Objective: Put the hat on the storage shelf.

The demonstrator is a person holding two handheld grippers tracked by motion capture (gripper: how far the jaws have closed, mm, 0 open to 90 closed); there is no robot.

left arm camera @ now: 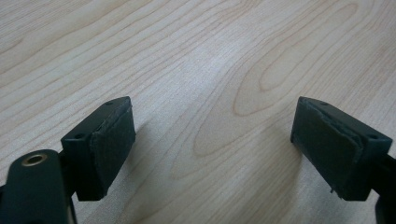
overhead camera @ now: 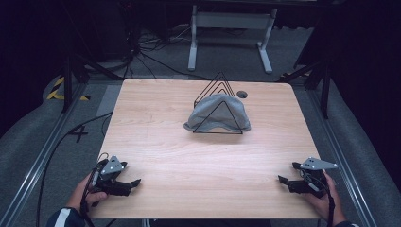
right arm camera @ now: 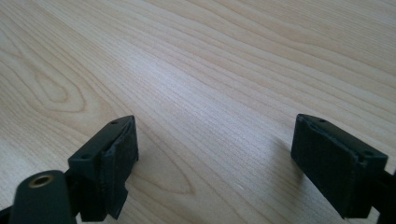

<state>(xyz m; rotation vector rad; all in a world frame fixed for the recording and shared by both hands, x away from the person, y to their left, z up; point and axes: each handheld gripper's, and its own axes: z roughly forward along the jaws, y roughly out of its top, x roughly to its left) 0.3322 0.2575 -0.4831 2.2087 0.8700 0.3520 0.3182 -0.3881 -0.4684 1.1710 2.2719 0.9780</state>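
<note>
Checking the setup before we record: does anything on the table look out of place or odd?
Yes: a grey cloth is draped over the black wire rack at the table's far middle, slumped unevenly across its triangular dividers instead of lying flat or folded.

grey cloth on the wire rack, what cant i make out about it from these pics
- High view: the grey cloth is too small and dim to tell what garment it is.
- High view: the cloth hides the wire rack middle wires, so which slot holds it is unclear.
- Its far side faces away.
</note>
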